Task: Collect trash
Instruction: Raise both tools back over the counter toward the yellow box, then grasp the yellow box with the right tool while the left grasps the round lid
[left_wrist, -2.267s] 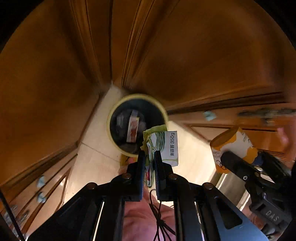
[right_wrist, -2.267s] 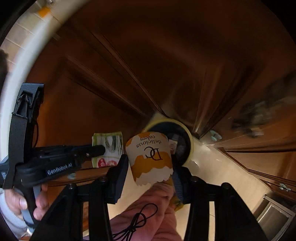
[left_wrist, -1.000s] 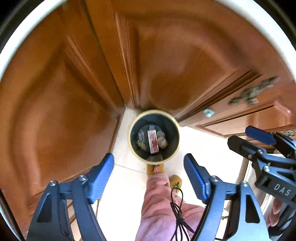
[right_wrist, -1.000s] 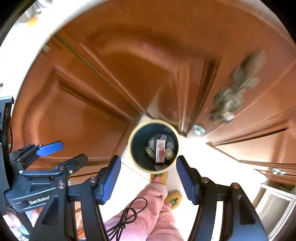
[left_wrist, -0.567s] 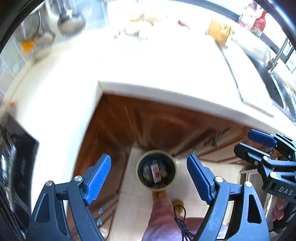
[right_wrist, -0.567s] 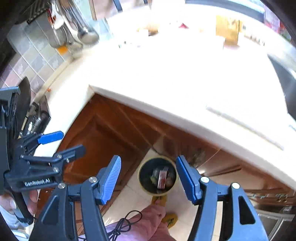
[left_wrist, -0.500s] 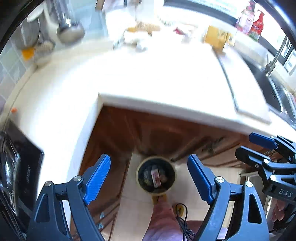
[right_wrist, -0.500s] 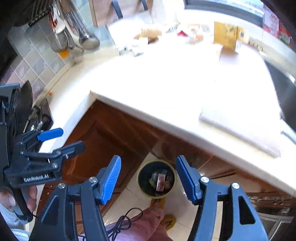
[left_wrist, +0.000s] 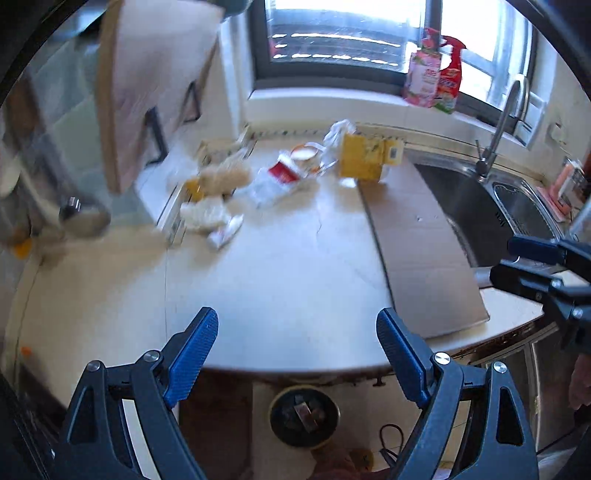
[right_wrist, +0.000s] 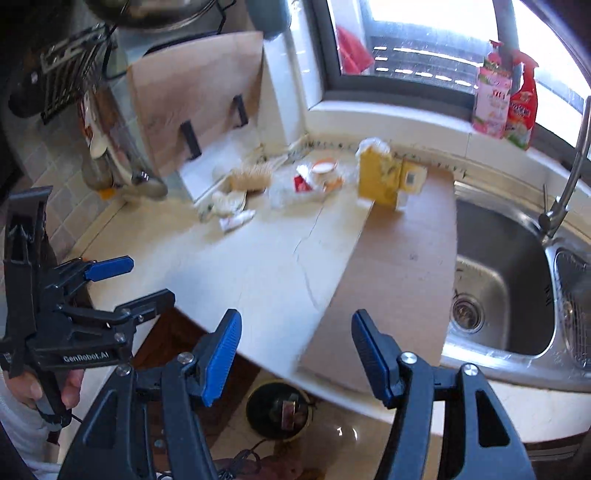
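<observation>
Trash lies at the back of the white counter (left_wrist: 280, 280): a yellow carton (left_wrist: 360, 160), a clear bag with a red wrapper (left_wrist: 282, 175), a round lid (left_wrist: 304, 151), crumpled paper (left_wrist: 207, 216). The same carton (right_wrist: 378, 177) and wrappers (right_wrist: 299, 188) show in the right wrist view. My left gripper (left_wrist: 297, 343) is open and empty above the counter's front edge. My right gripper (right_wrist: 295, 350) is open and empty. The round bin (left_wrist: 303, 415) with trash stands on the floor below, also in the right wrist view (right_wrist: 282, 410).
A flat cardboard sheet (left_wrist: 417, 243) lies on the counter beside the steel sink (right_wrist: 506, 273) with its tap (left_wrist: 496, 129). A cutting board (right_wrist: 195, 99) leans at the back left. Spray bottles (left_wrist: 436, 70) stand on the window sill. A ladle (left_wrist: 83, 218) hangs at left.
Both grippers let their trash fall into the bin, opened, then rose from the floor bin up to the counter top; the view now faces the counter and window.
</observation>
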